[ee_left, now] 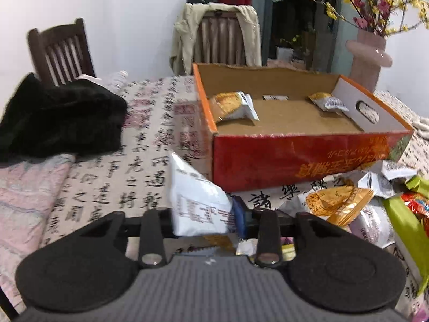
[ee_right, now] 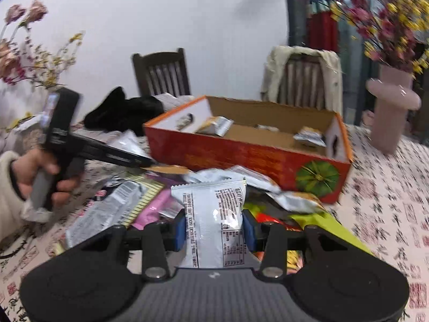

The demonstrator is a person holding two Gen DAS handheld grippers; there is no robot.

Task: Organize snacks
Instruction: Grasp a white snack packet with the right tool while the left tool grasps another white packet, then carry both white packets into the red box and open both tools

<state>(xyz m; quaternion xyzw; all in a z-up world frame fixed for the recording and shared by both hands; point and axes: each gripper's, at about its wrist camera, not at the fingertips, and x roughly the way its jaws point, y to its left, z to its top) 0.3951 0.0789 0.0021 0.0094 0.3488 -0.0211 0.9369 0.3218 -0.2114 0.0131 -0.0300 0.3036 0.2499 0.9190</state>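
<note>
A red and orange cardboard box [ee_left: 295,158] stands open on the table; it also shows in the right wrist view [ee_right: 228,155]. Three small snack packets lie on its floor, one at the left [ee_left: 233,106]. My left gripper [ee_left: 205,220] is shut on a white snack packet [ee_left: 195,196], held in front of the box's near left corner. My right gripper [ee_right: 214,230] is shut on a silver-white snack packet [ee_right: 214,214] above a pile of loose snacks [ee_right: 139,204] in front of the box. The left gripper and the hand holding it [ee_right: 61,145] show at the left.
A calligraphy-print cloth [ee_left: 128,166] covers the table. Black fabric [ee_left: 59,118] lies at the far left. A pink vase [ee_left: 367,59] with flowers stands behind the box at the right. Two chairs [ee_left: 222,40] stand at the far edge. More snacks [ee_left: 375,204] lie right of my left gripper.
</note>
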